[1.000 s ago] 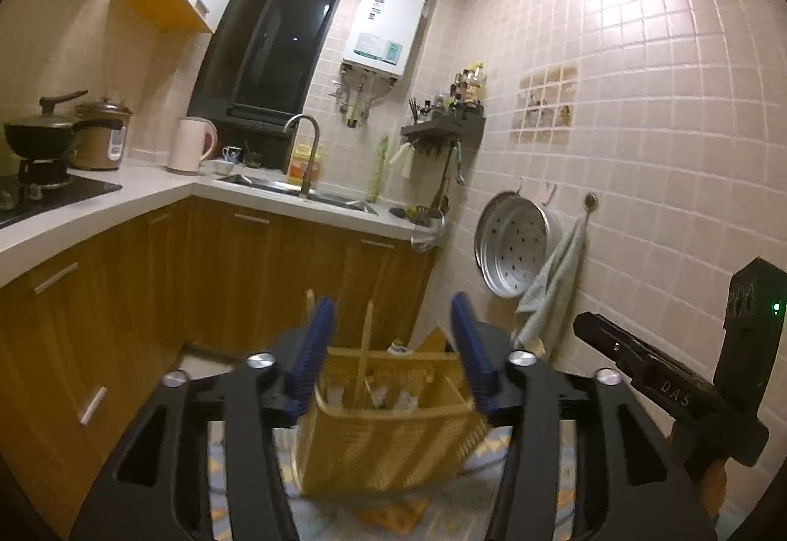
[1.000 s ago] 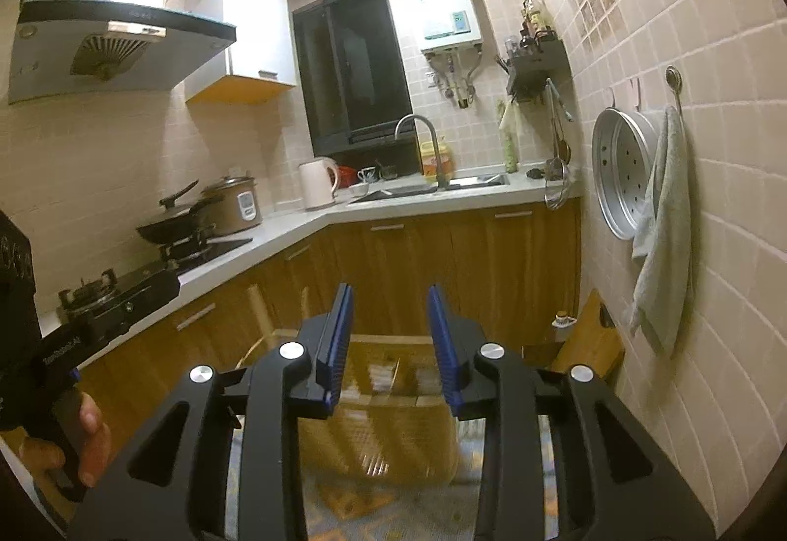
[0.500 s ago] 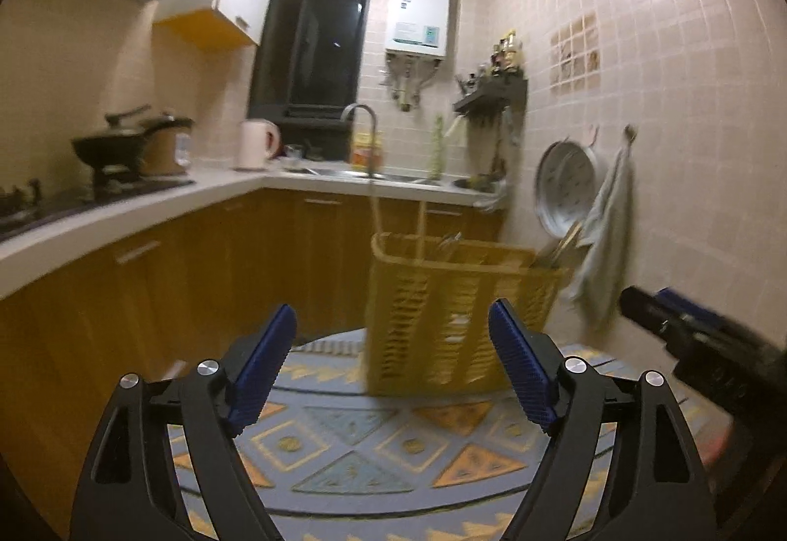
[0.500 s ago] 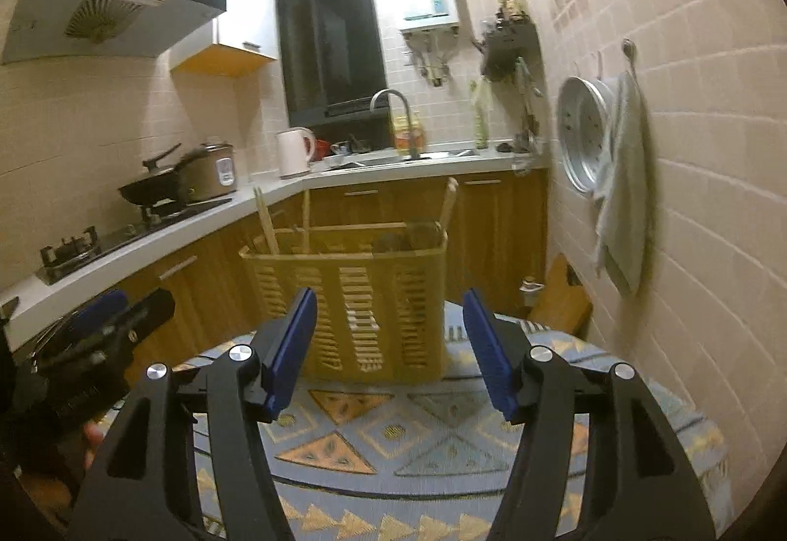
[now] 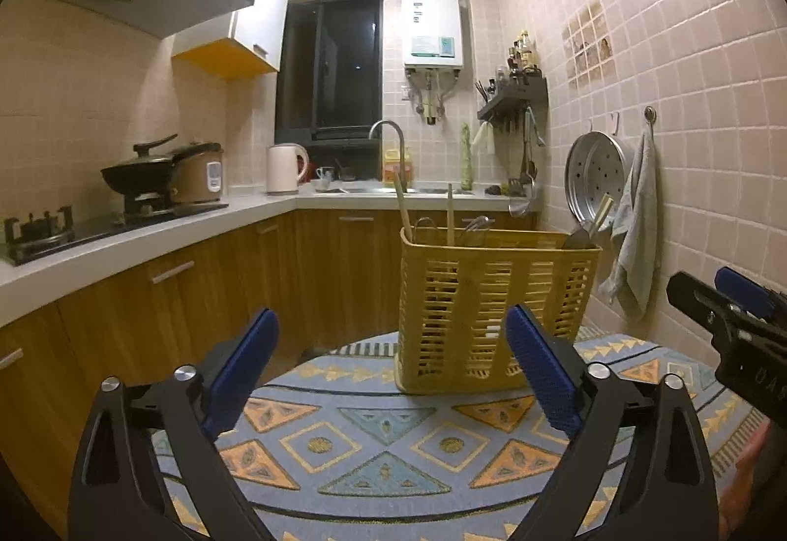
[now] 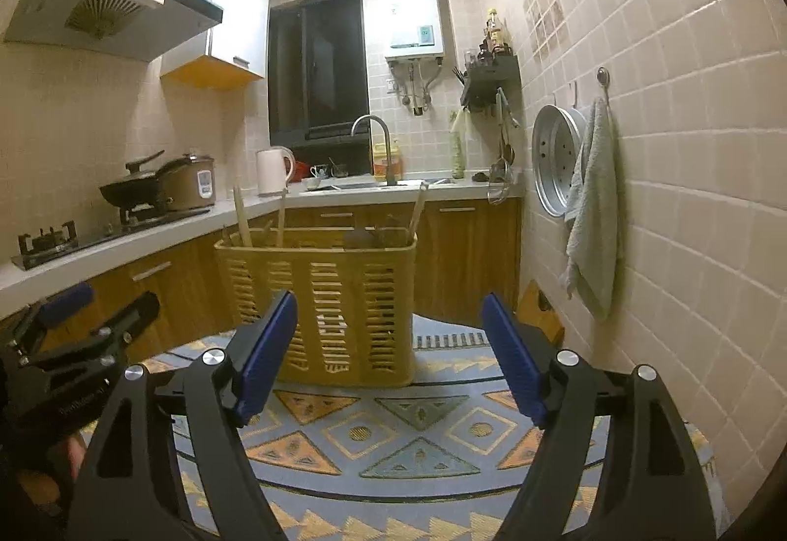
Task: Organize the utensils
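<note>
Yellow plastic utensil basket [image 5: 497, 305] stands upright on a round surface [image 5: 374, 437] covered with a blue cloth patterned in orange and teal triangles. Wooden chopsticks [image 5: 404, 209] and a few metal utensils [image 5: 474, 226] stick up out of its top; which compartment each sits in cannot be told.

Both tools hover low over the cloth, short of the basket. The left hand-held gripper [image 5: 393, 366] has just been opening and its blue pads [image 5: 538, 374] are spread wide with nothing between them; the basket sits beyond them, toward its right pad, apart from both. The right hand-held gripper [image 6: 391, 361] has likewise just been opening, its pads [image 6: 265, 356] parted and empty, with the basket [image 6: 319, 300] beyond and toward its left pad, not touching. Each tool shows at the edge of the other's view, so the basket lies ahead of the two and between their lines.

Behind, a wood-fronted kitchen counter [image 5: 162, 221] carries a wok [image 5: 140, 172], a rice cooker [image 5: 201, 172] and a white kettle [image 5: 285, 169]. On the tiled wall to the right hang a steamer tray [image 6: 556, 160] and a grey towel [image 6: 592, 206]
</note>
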Demonstrator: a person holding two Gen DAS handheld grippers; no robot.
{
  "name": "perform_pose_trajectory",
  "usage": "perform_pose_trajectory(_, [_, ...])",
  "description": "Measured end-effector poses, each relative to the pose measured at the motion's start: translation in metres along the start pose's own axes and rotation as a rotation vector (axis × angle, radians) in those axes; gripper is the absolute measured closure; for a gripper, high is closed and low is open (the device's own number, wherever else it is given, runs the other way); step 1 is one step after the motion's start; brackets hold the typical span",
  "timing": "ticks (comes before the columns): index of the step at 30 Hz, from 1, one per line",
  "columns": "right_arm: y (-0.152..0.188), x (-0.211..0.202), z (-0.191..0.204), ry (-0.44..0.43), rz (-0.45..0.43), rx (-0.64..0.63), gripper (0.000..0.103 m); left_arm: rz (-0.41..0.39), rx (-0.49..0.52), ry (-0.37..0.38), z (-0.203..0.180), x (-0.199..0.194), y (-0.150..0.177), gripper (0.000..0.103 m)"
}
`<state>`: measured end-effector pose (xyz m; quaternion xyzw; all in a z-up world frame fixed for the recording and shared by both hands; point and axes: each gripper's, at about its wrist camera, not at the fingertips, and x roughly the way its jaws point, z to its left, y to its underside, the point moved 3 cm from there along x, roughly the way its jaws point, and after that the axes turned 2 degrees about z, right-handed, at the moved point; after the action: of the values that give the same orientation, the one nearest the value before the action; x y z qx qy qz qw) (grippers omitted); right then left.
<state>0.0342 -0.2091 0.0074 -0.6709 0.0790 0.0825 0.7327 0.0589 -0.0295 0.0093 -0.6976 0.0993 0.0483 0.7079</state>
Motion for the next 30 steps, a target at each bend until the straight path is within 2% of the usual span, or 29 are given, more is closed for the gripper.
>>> perform_pose_trajectory(4, [0.002,0.004,0.001,0.005,0.012,-0.011,0.028,0.039,0.008,0.003,0.0,0.007,0.002,0.011])
perform_pose_trajectory(7, [0.003,0.007,-0.001,0.01,0.013,0.006,0.018,0.072,0.009,0.014,-0.001,0.011,0.003,0.011])
perform_pose_trajectory(10, [0.007,0.016,-0.004,0.015,0.041,0.015,0.017,0.112,-0.001,0.035,-0.001,0.017,0.007,0.011])
perform_pose_trajectory(16, [0.01,0.022,0.002,0.004,0.066,0.0,0.017,0.094,-0.025,0.034,0.005,0.016,0.007,0.009])
perform_pose_trajectory(30, [0.011,0.019,0.009,0.033,0.051,-0.05,0.017,0.084,0.029,0.044,-0.003,0.01,0.01,0.008])
